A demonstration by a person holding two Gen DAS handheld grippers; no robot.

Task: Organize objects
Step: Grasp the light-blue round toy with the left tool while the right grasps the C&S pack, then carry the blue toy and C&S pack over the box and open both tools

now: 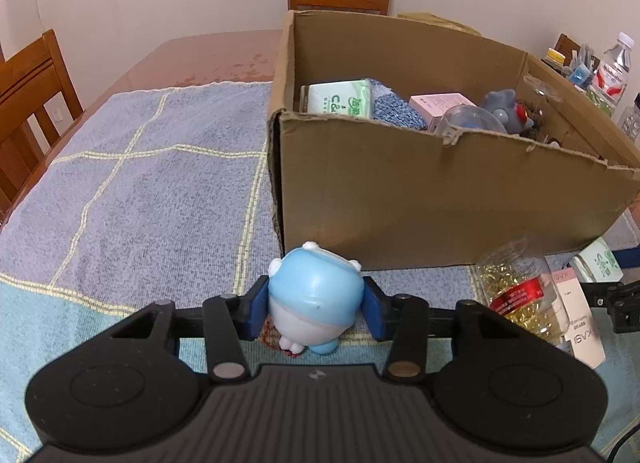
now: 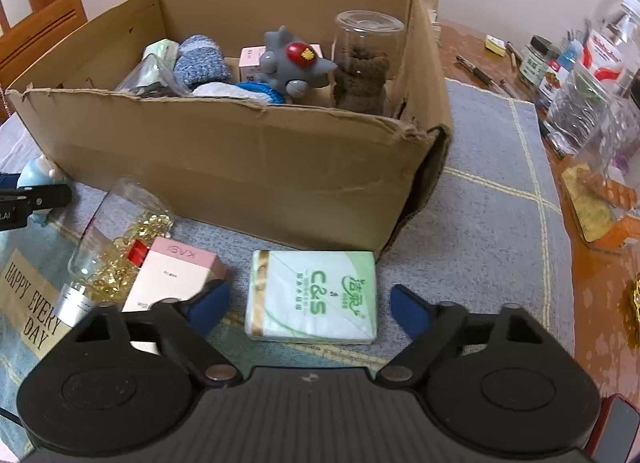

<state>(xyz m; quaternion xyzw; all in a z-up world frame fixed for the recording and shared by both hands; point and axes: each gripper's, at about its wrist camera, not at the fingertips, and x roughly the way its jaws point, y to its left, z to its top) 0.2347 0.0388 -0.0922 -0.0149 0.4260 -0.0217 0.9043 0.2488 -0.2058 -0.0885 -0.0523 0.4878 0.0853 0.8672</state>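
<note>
A table covered by a blue checked cloth carries an open cardboard box.

Toward the left side of the cloth, just in front of the box's near left corner, stands a small blue and white toy figure. The left gripper is clenched on it, one blue pad pressing each side of its round body, and its feet look to be resting on the cloth.

To the right of the toy, near the box's front wall, a clear jar of gold clips lies on its side. A pink and white carton lies against the jar, on its right.

Further right, in front of the box's near right corner, a green and white tissue pack lies flat on the cloth. The right gripper straddles it with its jaws part open; the blue fingers stand a little apart from the pack's sides, so nothing is grasped.

Inside the box are another tissue pack, a blue knitted item, a pink box, a grey toy with a red cap and a clear jar holding something dark brown.

Along the table's right edge, off the cloth, stand bottles and jars.
</note>
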